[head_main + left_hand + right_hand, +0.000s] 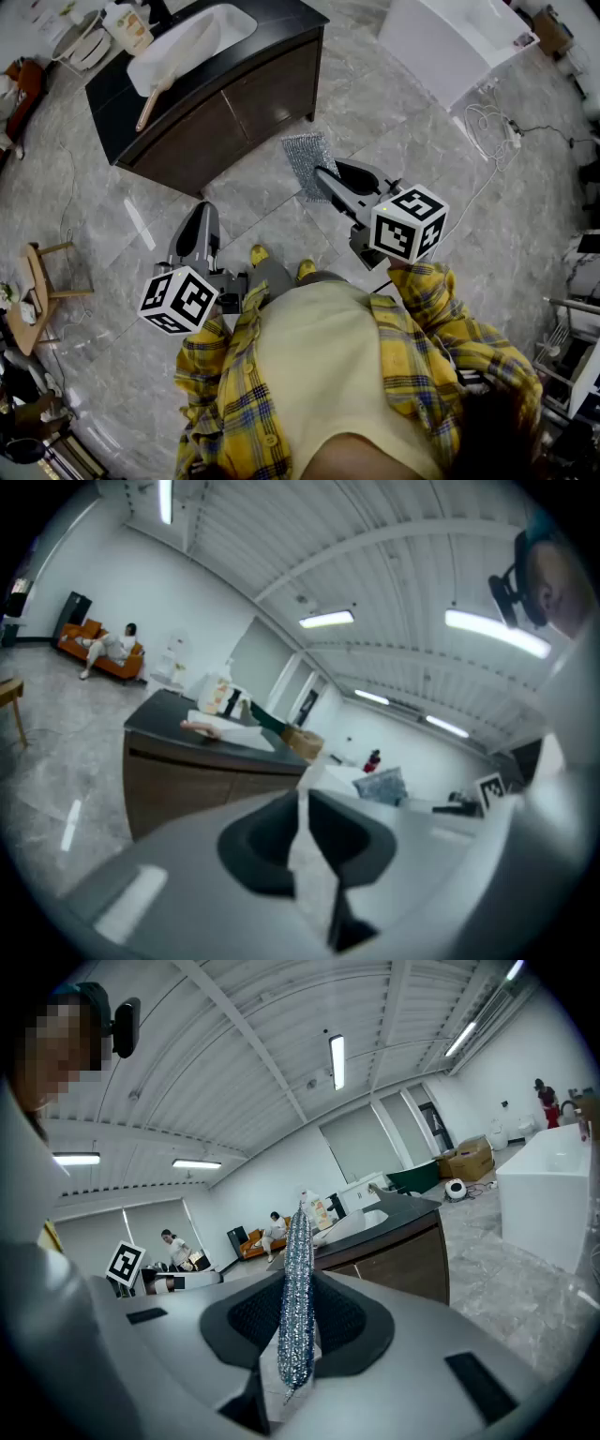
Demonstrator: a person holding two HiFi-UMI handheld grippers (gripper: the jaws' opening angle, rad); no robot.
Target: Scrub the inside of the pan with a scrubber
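Right gripper (325, 178) is clamped on the sparkly scrubber (309, 159), and left gripper (203, 212) is pinched shut on nothing. Pan (183, 49), I think, lies in the sink (239, 21) upper left, well apart from both. Scrubbing hasn't started yet.

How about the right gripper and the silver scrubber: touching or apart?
Touching. The right gripper view shows the right gripper closed on both faces of the scrubber, which stands edge-on between its jaws.
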